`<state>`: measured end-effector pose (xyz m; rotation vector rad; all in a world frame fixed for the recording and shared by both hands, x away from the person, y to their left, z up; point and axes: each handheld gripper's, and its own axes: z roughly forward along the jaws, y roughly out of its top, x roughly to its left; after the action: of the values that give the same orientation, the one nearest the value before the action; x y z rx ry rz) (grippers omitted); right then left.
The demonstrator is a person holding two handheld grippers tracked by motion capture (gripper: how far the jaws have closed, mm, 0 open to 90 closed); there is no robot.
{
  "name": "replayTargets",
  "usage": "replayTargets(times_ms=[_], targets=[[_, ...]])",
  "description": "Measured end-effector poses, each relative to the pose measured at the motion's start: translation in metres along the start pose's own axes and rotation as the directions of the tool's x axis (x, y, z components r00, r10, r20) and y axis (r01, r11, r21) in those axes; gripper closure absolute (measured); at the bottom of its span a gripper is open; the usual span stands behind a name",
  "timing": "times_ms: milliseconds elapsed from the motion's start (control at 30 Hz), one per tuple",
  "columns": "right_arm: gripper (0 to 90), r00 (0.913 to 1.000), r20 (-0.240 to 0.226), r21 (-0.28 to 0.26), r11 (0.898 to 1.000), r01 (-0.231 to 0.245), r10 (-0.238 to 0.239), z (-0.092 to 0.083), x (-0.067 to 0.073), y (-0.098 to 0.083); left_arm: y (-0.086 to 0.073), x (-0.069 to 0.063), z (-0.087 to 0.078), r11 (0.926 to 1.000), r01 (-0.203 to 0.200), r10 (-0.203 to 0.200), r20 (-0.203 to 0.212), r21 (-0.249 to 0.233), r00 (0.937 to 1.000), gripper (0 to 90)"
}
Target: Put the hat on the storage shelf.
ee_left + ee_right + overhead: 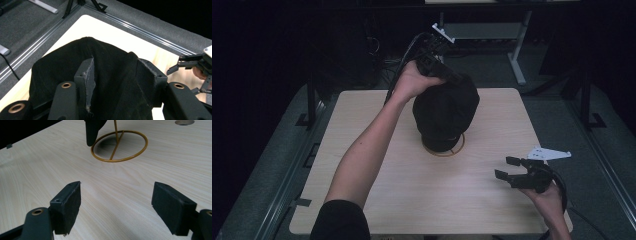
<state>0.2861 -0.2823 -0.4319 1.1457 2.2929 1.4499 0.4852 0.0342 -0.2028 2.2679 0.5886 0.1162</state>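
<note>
- A pale wooden bench [412, 200] stands on grey carpet, with dark metal rails running along both its sides.
- Beyond the far edge there is a white-legged frame [517, 60] on the floor, in a very dark room.
- In the middle of the bench sits a thin gold wire stand; in the right gripper view its ring base [130, 156] lies flat on the wood with an upright rod rising from it.
- A black cap [446, 112] is over that stand, its crown hiding most of the ring from the high view.
- In the right gripper view a dark edge of the cap hangs just above the near side of the ring.
- A small round hole [184, 122] shows in the bench top past the stand.
- The left gripper [439, 67] is up at the far top of the cap, the person's arm stretched across the bench to reach it.
- In the left gripper view its jaws stand fairly wide with black fabric bunched between and over them, touching both pads; it is grasping the cap.
- The right gripper [519, 172] is near the right front of the bench, well apart from the cap.
- Its jaws are spread wide, released, with bare wood between them.
</note>
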Motion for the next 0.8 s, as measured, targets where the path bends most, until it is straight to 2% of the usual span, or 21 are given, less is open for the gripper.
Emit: replayTargets(times_ms=[100,233,267,400,767,800], targets=[[23.0,1.0000,0.003,-0.001,1.000,-0.003,0.003,0.000,0.000,0.000,-0.005,0.001,-0.004,0.9999,0.008,-0.008,0.001,-0.014,1.0000,47.8],[22.9,1.0000,0.005,-0.001,1.000,-0.002,0.002,0.000,0.000,-0.001,-0.010,0.003,-0.010,1.0000,-0.005,0.005,-0.008,-0.006,1.0000,47.1],[22.8,1.0000,0.006,-0.001,1.000,0.000,0.000,0.000,0.000,-0.001,-0.011,0.003,-0.012,0.9998,0.007,-0.007,-0.008,-0.020,0.9999,46.9],[22.8,1.0000,0.007,0.002,1.000,-0.001,0.001,0.001,0.000,0.000,-0.016,0.003,-0.019,0.9999,0.002,-0.002,-0.008,-0.012,1.0000,46.5],[22.7,0.9999,0.015,-0.002,1.000,0.008,-0.008,0.001,0.000,0.000,-0.024,0.000,-0.030,0.9993,0.011,-0.012,-0.020,-0.036,0.9997,44.9],[22.6,0.9999,0.015,-0.004,1.000,0.008,-0.008,0.001,0.000,0.000,-0.025,-0.001,-0.031,0.9988,0.021,-0.022,-0.021,-0.043,0.9995,44.8]])
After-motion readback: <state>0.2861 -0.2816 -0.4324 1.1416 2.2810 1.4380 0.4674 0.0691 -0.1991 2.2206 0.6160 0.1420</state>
